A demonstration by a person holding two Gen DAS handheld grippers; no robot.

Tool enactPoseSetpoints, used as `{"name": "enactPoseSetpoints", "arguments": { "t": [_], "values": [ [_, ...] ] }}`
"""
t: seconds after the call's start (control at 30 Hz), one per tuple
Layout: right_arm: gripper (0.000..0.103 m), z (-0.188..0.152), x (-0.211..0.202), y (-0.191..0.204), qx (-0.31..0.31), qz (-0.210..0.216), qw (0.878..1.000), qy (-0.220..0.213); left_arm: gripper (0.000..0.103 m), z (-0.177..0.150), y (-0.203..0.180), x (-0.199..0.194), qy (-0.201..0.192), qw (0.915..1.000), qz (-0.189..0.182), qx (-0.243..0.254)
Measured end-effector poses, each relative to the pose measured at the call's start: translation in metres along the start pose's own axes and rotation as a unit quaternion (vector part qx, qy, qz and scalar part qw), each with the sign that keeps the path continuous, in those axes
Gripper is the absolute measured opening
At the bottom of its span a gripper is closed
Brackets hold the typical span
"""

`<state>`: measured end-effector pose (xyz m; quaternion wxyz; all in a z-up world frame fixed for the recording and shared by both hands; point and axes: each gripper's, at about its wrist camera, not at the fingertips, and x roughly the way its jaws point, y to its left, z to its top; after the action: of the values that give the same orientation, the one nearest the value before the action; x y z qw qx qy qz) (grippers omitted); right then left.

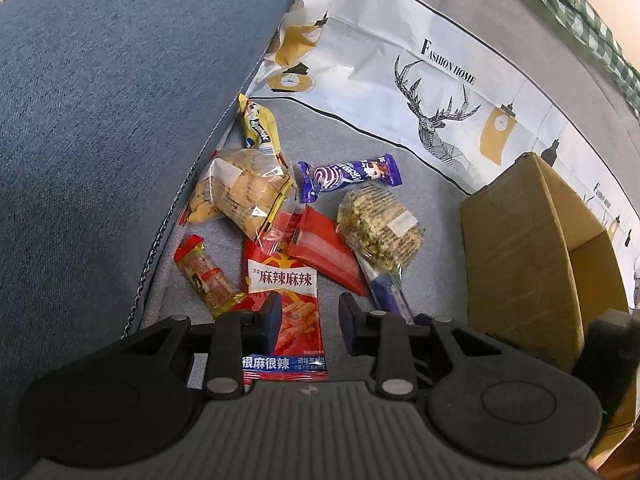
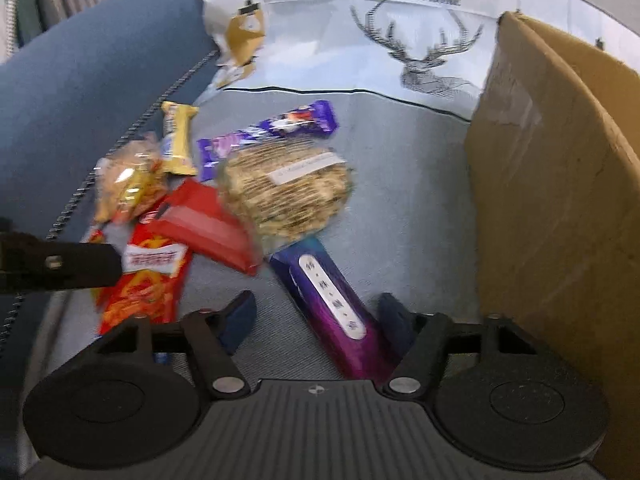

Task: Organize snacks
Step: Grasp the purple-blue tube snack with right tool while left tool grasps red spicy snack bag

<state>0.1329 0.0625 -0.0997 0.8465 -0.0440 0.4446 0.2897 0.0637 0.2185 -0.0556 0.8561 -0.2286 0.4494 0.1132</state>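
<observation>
Several snacks lie in a pile on a grey sofa seat. My left gripper (image 1: 308,322) is open, its fingers on either side of a red spicy-strip packet (image 1: 286,292). Beyond it lie a clear cookie bag (image 1: 240,192), a yellow bar (image 1: 260,128), a purple candy bar (image 1: 348,174), a red flat packet (image 1: 328,254), a round nut cake (image 1: 380,228) and a small red-capped stick pack (image 1: 206,274). My right gripper (image 2: 316,320) is open over a long purple packet (image 2: 332,304). The left gripper's finger (image 2: 60,266) shows at the right wrist view's left edge.
An open cardboard box (image 1: 532,256) stands on the right; it also shows in the right wrist view (image 2: 552,184). A blue sofa cushion (image 1: 100,140) rises on the left. A white deer-print cloth (image 1: 420,92) covers the sofa back.
</observation>
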Motion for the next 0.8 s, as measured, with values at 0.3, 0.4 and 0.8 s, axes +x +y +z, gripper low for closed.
{"name": "enactPoseSetpoints", "arguments": {
  "t": [0.3,0.4,0.8],
  "values": [
    [0.023,-0.008,-0.016,0.000,0.036,0.072,0.996,0.025,0.036,0.003,0.015,0.005,0.010,0.9992,0.005,-0.037],
    [0.023,-0.011,-0.022,-0.001,0.037,0.082,0.995,0.035,0.043,0.002,0.013,0.009,0.019,0.9993,0.014,-0.030],
    [0.033,-0.019,-0.025,0.011,-0.033,0.050,0.997,0.058,0.066,-0.003,-0.007,0.035,0.050,0.9975,0.046,0.018]
  ]
}}
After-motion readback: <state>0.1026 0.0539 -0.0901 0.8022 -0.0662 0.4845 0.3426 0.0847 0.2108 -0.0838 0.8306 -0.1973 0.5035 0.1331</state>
